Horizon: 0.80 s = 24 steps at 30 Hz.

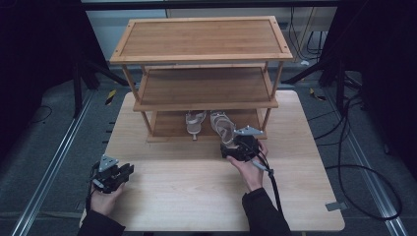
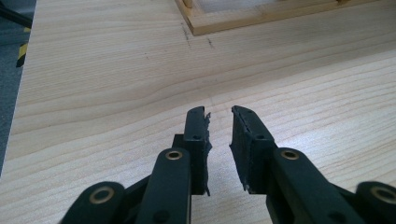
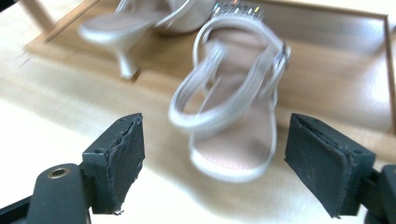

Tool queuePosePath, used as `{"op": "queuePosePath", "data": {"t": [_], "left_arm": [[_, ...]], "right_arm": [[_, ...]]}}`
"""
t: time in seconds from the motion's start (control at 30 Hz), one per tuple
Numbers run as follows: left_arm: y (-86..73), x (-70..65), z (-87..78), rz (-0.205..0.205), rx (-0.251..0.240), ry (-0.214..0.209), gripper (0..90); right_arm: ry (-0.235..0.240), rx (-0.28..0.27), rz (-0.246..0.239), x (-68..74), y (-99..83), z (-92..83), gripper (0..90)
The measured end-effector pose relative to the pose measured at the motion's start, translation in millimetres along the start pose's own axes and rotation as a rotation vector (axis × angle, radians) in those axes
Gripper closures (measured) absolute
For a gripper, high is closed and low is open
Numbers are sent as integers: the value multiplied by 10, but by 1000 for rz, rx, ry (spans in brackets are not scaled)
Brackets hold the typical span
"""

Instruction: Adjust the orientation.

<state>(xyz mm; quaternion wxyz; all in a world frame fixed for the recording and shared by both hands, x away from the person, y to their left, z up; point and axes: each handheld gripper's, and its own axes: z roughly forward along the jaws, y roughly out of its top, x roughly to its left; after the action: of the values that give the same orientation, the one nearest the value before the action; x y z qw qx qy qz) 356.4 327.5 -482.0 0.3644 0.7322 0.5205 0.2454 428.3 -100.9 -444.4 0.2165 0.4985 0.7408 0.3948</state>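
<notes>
We take the work here to be putting a pair of sandals onto the bottom board of the wooden rack (image 1: 201,59). The right sandal (image 3: 233,116) lies with its heel end poking over the front edge of that board onto the table (image 1: 187,182), and the other sandal (image 1: 195,123) sits just beside it on its left, heel post at the lip. Our right gripper (image 3: 215,163) has its jaws wide apart on either side of the right sandal's heel, pads pressing on nothing, so the shoe rests on its own. That looks to us like a let-go after setting it down.

Our left gripper (image 2: 219,135) waits over bare table near the front left corner, jaws nearly together with only a narrow gap and nothing between them, well apart from the rack.

For room, the rack's right post stands close beside the right sandal, and the middle shelf hangs low overhead; the way out is straight back toward us, across open table
</notes>
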Motion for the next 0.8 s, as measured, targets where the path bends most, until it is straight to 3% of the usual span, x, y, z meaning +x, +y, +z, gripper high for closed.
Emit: {"op": "queuePosePath", "data": {"t": [0.13, 0.27, 0.37, 0.53, 0.67, 0.8], "left_arm": [[-1, -7, -1, -1, -1, -1, 746], [-2, 1, 3, 1, 4, -1, 746], [-3, 0, 2, -5, 2, 0, 747], [-4, 13, 2, -4, 1, 1, 747], [-4, 14, 5, -5, 1, -2, 749], [-6, 22, 8, -7, 1, -3, 749]], "right_arm": [[11, 7, -10, 1, -176, -71, 213], [5, 47, 0, -25, -343, 10, 243], [-23, 67, -10, -49, -430, 144, 358], [-48, 38, -12, -97, -472, 294, 568], [-67, 37, -10, -122, -462, 343, 649], [-44, 63, 20, -149, -441, 382, 693]]}}
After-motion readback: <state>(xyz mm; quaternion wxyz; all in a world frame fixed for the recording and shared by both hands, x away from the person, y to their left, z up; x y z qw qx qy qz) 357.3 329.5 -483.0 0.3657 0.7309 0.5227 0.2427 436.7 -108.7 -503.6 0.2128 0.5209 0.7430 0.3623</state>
